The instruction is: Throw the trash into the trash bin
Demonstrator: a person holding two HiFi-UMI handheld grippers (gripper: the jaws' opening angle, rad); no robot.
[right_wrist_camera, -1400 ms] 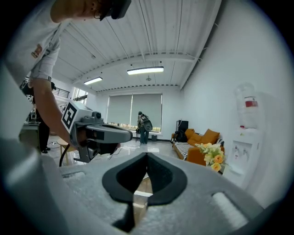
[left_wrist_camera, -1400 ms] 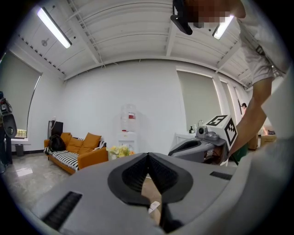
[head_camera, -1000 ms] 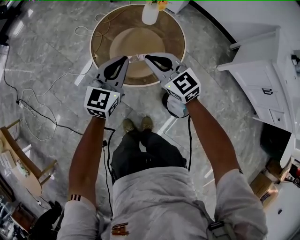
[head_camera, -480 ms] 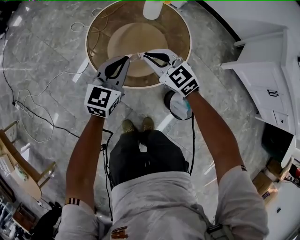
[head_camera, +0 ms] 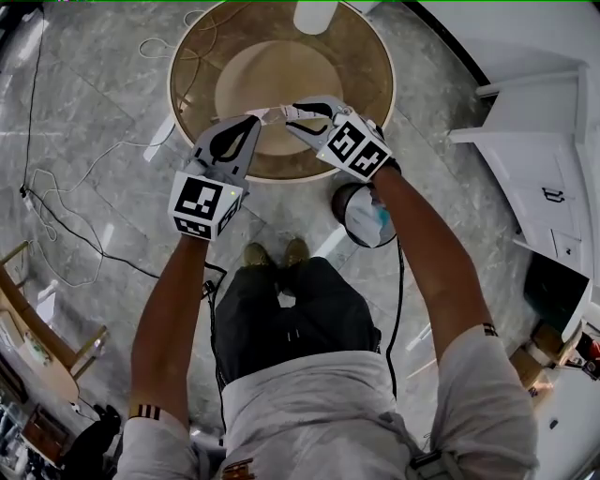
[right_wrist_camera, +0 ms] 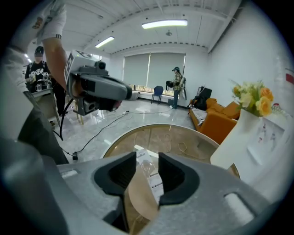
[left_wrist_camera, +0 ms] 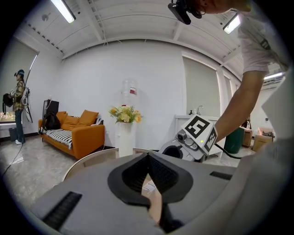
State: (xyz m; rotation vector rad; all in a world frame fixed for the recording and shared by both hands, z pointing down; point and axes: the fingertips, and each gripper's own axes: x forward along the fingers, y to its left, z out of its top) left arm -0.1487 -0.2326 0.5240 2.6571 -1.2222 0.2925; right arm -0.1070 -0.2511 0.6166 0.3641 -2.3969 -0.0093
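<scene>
Over a round, glass-topped surface (head_camera: 370, 84), the left claw (head_camera: 256, 119) clamps a clear plastic wrapper with white label (head_camera: 274, 114); the right claw (head_camera: 290, 112), jaws just opening, brackets it loosely, near the round, bag-lined trash bin (head_camera: 362, 217).

No legible text; label print on the wrapper (right_wrist_camera: 146, 186) too small to read.

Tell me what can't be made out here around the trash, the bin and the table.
Trash bin: head view, the person's forearm covers part of it; contents unclear.
Wrapper: right gripper view, label print too small to read; left gripper view, left claw hides most of it.
White vase: head view, cut off by the top edge.
</scene>
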